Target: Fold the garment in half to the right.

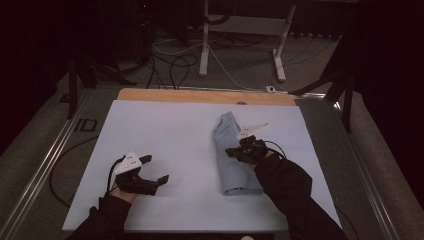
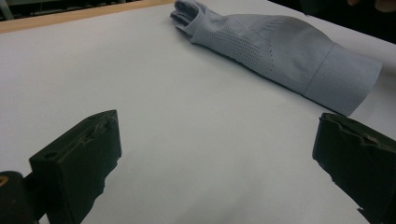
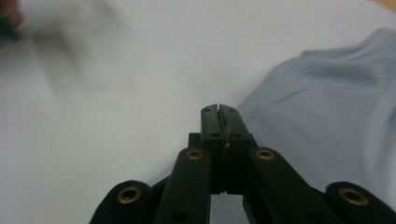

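A folded light blue garment point(image 1: 234, 172) with a ribbed cuff lies lengthwise on the white sheet point(image 1: 170, 130), right of the middle. My right gripper point(image 1: 231, 151) hovers over the garment's left edge near its middle, pointing left. In the right gripper view its jaws point(image 3: 218, 110) are pressed together with nothing between them, and the garment point(image 3: 327, 107) lies below and to the right. My left gripper point(image 1: 157, 168) rests at the sheet's near left, open and holding nothing. In the left gripper view its wide-set jaws point(image 2: 217, 135) face the garment point(image 2: 275, 51) across bare sheet.
The sheet covers a wooden tabletop point(image 1: 200, 95) whose far edge shows. Grey carpeted floor surrounds it, with a metal rail point(image 1: 40, 165) along the left. Behind stand a desk frame's white legs point(image 1: 204, 50) and loose cables point(image 1: 175, 65). Bare sheet lies between the grippers.
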Available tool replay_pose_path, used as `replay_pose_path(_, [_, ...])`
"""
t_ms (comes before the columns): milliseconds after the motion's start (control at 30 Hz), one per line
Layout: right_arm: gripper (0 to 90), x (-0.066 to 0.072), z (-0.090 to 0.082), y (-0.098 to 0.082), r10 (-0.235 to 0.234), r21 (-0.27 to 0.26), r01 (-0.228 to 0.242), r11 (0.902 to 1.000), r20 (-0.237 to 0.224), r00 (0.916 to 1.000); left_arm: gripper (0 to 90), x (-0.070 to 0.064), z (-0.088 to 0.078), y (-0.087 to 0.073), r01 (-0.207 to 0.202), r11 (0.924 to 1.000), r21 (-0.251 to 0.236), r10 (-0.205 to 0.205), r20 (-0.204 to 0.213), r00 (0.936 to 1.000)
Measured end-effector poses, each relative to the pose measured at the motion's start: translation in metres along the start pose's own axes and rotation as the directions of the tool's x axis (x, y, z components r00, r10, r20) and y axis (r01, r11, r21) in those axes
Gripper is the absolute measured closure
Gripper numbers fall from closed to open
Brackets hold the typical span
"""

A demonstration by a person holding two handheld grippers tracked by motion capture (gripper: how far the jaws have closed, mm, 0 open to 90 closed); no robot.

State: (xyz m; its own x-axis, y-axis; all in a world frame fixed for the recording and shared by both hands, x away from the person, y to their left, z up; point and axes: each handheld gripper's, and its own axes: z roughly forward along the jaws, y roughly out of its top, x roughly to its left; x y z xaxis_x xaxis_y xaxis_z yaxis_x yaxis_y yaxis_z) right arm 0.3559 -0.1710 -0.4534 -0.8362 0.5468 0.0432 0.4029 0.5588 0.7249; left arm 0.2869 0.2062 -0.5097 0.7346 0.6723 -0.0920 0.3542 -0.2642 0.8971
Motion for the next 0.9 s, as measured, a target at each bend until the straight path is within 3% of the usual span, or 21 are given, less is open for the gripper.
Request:
replay_pose_path(233, [90.0, 0.019, 0.005, -0.024, -0.01, 0.025, 0.011, 0.9996, -0.055, 0.9984, 1.9, 0.0, 0.001, -0.001, -0.003, 1.0, 0.002, 0.003, 0.006, 1.0])
replay_pose_path(467, [90.0, 0.026, 0.018, -0.047, -0.009, 0.06, 0.014, 0.9981, -0.082, 0.9966, 1.9, -0.002, 0.003, -0.001, -0.009, 1.0, 0.004, 0.009, 0.01, 0.9999])
replay_pose_path(700, [90.0, 0.032, 0.031, -0.062, 0.0, 0.103, 0.009, 0.9946, -0.092, 0.9958, 1.9, -0.001, 0.003, -0.001, -0.006, 1.0, 0.002, 0.006, 0.009, 0.9999])
replay_pose_path(900, [90.0, 0.038, 0.032, -0.066, 0.004, 0.098, 0.007, 0.9951, -0.104, 0.9946, 1.9, -0.001, 0.004, -0.001, -0.003, 1.0, 0.003, 0.003, 0.014, 0.9999])
